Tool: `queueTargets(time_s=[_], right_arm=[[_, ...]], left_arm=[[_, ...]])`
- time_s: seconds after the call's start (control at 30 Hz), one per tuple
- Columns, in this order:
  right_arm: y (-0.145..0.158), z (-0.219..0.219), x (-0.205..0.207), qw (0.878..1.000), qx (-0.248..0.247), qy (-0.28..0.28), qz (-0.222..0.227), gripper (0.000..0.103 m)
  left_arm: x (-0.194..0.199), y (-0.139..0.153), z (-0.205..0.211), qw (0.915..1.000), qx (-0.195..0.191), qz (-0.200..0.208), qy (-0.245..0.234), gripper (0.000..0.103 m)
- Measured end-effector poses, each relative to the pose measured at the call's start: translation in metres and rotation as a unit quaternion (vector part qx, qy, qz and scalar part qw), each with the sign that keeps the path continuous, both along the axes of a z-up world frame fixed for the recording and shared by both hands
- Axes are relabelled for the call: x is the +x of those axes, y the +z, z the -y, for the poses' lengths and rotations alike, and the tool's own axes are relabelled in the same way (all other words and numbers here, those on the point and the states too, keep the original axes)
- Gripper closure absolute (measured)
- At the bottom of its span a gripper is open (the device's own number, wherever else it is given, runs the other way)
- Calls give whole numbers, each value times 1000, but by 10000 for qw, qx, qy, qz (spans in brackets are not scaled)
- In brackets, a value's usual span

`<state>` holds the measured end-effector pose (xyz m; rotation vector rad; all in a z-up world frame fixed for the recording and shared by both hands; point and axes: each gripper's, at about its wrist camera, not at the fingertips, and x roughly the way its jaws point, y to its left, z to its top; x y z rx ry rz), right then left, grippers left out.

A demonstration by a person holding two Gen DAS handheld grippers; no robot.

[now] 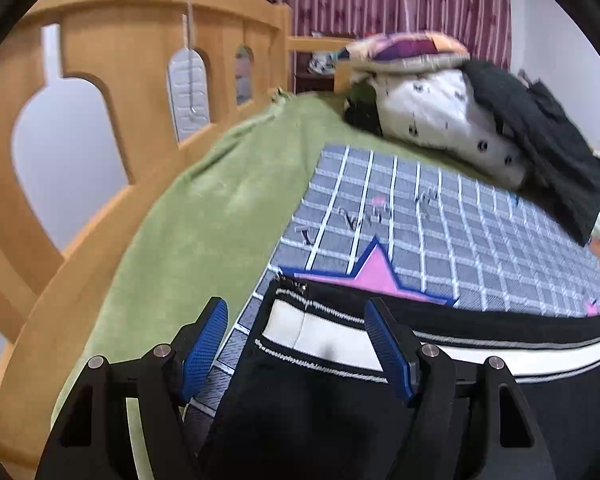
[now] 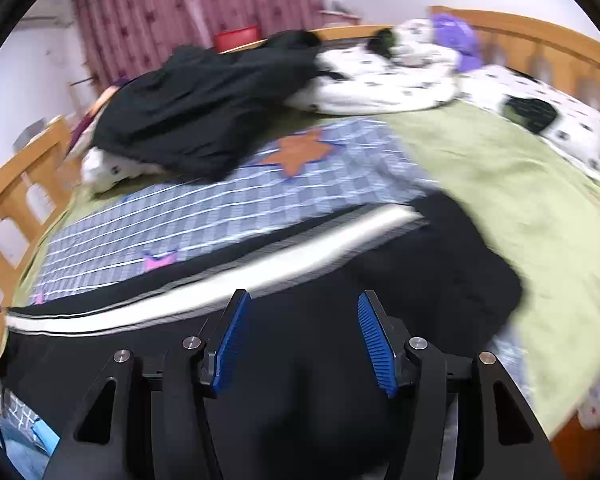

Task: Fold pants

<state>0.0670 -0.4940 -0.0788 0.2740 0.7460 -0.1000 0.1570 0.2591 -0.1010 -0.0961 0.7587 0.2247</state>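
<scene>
I have the black pants (image 1: 308, 412) lying on the checked blanket (image 1: 420, 216) near the front of the bed, their white side stripe (image 2: 204, 280) running across both views, with one end just under my left gripper (image 1: 296, 354) and the wider dark part under my right gripper (image 2: 298, 344). Both pairs of fingers stand apart over the cloth and pinch nothing, so I judge the pants laid lengthwise, perhaps leg on leg, with the crosswise folds yet to do; the blur keeps me from counting layers. For room, the checked blanket beyond the stripe is bare as far as the heap of dark and spotted clothes (image 2: 204, 108). The green sheet (image 1: 204, 216) gives margin on the left before the wooden bed rail (image 1: 112, 92), and on my right the bed edge lies close.
</scene>
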Motion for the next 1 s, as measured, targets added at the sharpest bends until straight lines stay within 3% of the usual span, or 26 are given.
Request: queueTargets(time_s=[0.13,0.17,0.2,0.23,0.3,0.4,0.57,0.67,0.7,0.73,0.8,0.87,0.93,1.0], right_arm=[[-9,-59,49,9964,-234,789,-186,47],[-12,-69,57,9946,-317,964,-236,47],[-16,-85,68,9915,-419,1193,-305,47],[-22,-102,81,9870,-513,1470,-388,47],[-31,-126,99,9800,-662,1809,-499,47],[-43,-163,123,9632,-1017,2408,-622,47],[-60,-199,156,9425,-1330,2988,-684,47],[-78,-211,171,9276,-1489,3268,-1031,50],[-81,-214,172,9237,-1531,3367,-995,66],[-80,-216,169,9196,-1516,3515,-887,100],[-76,-223,162,9083,-1829,3676,-800,100],[-61,-222,149,9086,-1977,3653,-437,101],[-34,-207,139,9278,-1457,3434,101,101],[-22,-201,138,9328,-1320,3335,340,101]], left_arm=[[30,-23,-1,9993,67,-344,-100,34],[38,-29,-2,9988,29,-486,-110,43],[45,-37,-2,9977,-9,-664,-157,88],[49,-42,-2,9968,-41,-774,-197,86],[51,-45,-2,9984,-30,-550,-154,86],[56,-49,0,9983,34,-555,-151,85],[59,-57,-3,9973,-138,-699,-187,73],[58,-55,-2,9974,-52,-696,-164,75],[57,-53,-2,9979,8,-631,-118,84],[53,-49,-2,9985,-32,-526,-159,84],[41,-40,-2,9996,-45,-234,-179,85],[29,-27,-7,9995,-224,57,-197,85],[26,-20,-14,9987,-423,198,-208,85],[35,-21,-17,9990,-403,151,-101,85]])
